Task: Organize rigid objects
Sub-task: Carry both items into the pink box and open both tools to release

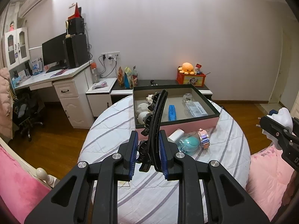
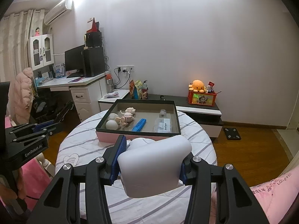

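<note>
My left gripper (image 1: 147, 153) is shut on a long curved black hair clip (image 1: 156, 123), held upright above the round table in front of the box. My right gripper (image 2: 149, 160) is shut on a white rounded plastic object (image 2: 153, 166), also above the table; it shows at the right edge of the left wrist view (image 1: 280, 125). The pink box with dark rim (image 1: 214, 120) (image 2: 138, 137) holds a blue bar (image 1: 172, 112) (image 2: 139, 124), white figurines (image 2: 119, 119), a clear jar (image 2: 163, 113) and a clear case (image 2: 164, 127).
On the striped tablecloth (image 1: 115, 130) before the box lie a white block (image 1: 176, 134), a teal round item (image 1: 189, 144) and a small pink block toy (image 1: 204, 139). Pink bedding (image 1: 269, 179) flanks the table. A desk, low cabinet and orange toy box stand behind.
</note>
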